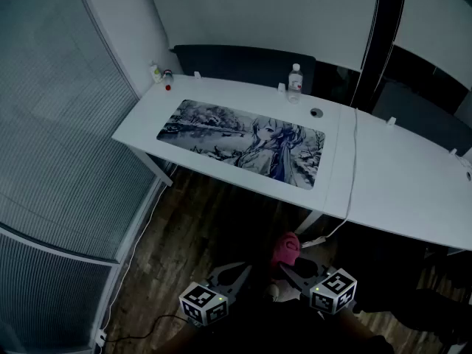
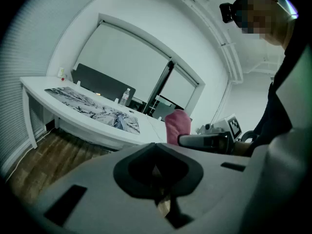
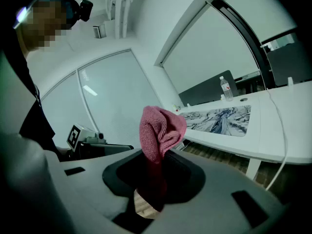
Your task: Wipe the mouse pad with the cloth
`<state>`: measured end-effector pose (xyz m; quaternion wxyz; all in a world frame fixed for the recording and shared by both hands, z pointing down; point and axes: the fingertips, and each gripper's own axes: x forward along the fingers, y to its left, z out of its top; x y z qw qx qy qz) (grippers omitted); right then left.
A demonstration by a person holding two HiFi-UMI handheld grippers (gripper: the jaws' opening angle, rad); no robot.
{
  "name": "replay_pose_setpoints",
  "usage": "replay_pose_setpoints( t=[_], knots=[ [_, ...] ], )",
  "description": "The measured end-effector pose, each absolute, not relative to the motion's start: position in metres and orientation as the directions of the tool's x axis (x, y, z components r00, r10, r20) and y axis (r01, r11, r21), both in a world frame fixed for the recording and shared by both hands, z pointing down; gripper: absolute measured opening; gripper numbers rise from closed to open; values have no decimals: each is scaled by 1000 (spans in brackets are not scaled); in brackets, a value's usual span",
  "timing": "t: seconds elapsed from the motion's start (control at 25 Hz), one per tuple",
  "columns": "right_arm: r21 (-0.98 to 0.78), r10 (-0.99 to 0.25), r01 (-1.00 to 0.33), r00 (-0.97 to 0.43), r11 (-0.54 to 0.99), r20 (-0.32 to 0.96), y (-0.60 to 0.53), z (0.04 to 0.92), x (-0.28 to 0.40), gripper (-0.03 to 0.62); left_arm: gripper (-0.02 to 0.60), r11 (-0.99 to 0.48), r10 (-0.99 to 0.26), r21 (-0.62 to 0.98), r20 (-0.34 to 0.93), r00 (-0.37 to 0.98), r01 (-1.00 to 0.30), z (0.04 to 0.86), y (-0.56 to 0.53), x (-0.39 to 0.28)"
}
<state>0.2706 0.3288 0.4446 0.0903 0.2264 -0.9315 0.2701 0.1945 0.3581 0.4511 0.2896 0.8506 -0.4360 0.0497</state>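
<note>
A long white desk [image 1: 383, 168] stood well ahead of both tools, across a strip of dark wood floor [image 1: 199, 220], and on its top lay the wide rectangular mouse pad with a grey-blue anime print [image 1: 243, 142]. The pad lay flat and uncovered, with nothing touching it. Its long axis ran crosswise to the grippers, from far off to their left to roughly straight ahead of the right one, so its right end was the end nearer the cloth. The right gripper [image 1: 291, 270] was clamped on the pink knitted cloth [image 3: 160, 126], whose bunched top stood up above the jaws while its lower part was pinched between them. The left gripper [image 1: 237, 271], just beside it to the left, had its jaws drawn together with nothing between them. Both were held low and well short of the desk edge, so wiping had not begun. Judging from this, the right gripper would have to travel forward, up and a little leftward to set the cloth on the pad's near right corner. Beyond the pad's far edge stood a small clear plastic water bottle [image 1: 295, 82], clear of any wiping stroke.
</note>
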Motion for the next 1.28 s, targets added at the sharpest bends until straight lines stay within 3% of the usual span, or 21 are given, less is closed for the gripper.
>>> replay_pose_setpoints(
  t=[0.8, 1.28],
  knots=[
    [-520, -360, -449, -893, 727, 269, 325, 444, 265, 112, 6, -434, -724, 435, 352, 593, -789, 448, 358, 185],
    [-550, -399, -485, -874, 680, 277, 310, 445, 245, 110, 6, -409, -741, 435, 355, 570, -802, 446, 345, 140]
  ],
)
